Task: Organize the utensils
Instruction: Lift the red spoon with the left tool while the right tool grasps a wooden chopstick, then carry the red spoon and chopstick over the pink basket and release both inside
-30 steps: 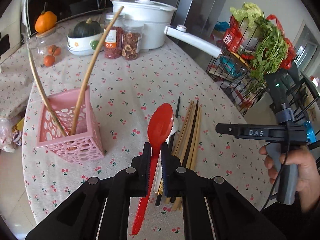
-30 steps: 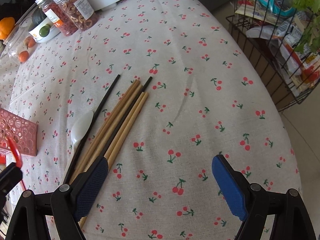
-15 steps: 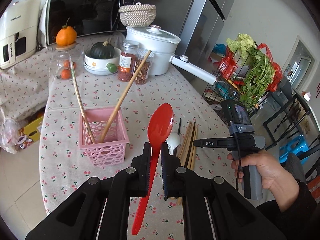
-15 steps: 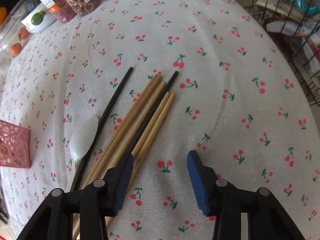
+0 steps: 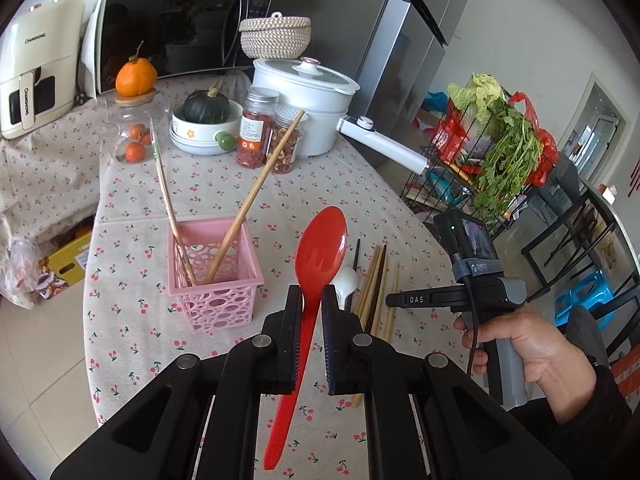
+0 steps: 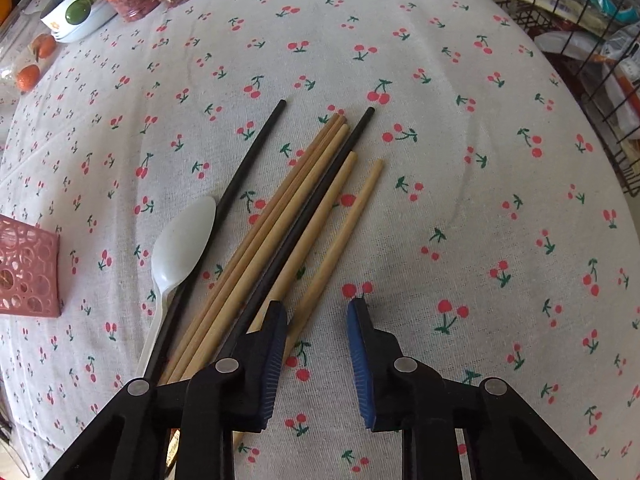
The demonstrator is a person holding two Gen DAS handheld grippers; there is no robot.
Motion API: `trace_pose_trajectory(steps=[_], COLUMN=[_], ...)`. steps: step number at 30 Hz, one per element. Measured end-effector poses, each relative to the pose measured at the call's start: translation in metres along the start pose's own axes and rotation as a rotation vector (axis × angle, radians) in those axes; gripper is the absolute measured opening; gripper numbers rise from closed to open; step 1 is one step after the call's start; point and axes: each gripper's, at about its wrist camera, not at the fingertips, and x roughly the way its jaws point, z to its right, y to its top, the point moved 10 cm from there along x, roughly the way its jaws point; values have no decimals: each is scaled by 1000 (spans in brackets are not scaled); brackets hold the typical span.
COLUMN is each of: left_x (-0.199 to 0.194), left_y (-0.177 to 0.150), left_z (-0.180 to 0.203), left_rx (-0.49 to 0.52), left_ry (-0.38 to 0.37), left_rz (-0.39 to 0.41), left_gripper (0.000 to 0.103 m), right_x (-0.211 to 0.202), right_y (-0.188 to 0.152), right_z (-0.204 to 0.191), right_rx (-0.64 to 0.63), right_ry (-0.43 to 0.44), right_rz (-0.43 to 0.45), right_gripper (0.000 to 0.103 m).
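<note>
Red spoon (image 5: pixel 320 248) in left hand-held gripper (image 5: pixel 311 300)

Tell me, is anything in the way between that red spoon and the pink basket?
Nothing visible blocks it. The left gripper holds the red spoon above the table, right of the pink basket. Two chopsticks already lean inside the basket, but most of its open top looks free.
</note>
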Motion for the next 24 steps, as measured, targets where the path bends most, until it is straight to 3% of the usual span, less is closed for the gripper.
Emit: trace_pose_trajectory(steps=[2,8,14,19,24], left_x=[-1,-1,-9,-28,-54], left_y=[0,-1,8,33,70], left_z=[0,-3,-9,-25,-49], left_rx=[1,-15,-36,-98,-171], left_ry=[3,4,1,-6,2], left_rz=[2,5,47,139,301], left_gripper=[10,10,10,10,10], right_x=[0,-1,-2,-23,-72], right_y=[-3,-6,-3,10,16], right_z=[3,1,4,7,-5], right_rx=[-32,-104,-30,30,22], right_ry=[-33,-63,23,93,189], right_rz=[0,12,19,87,219], right_gripper=[13,12,8,5,5])
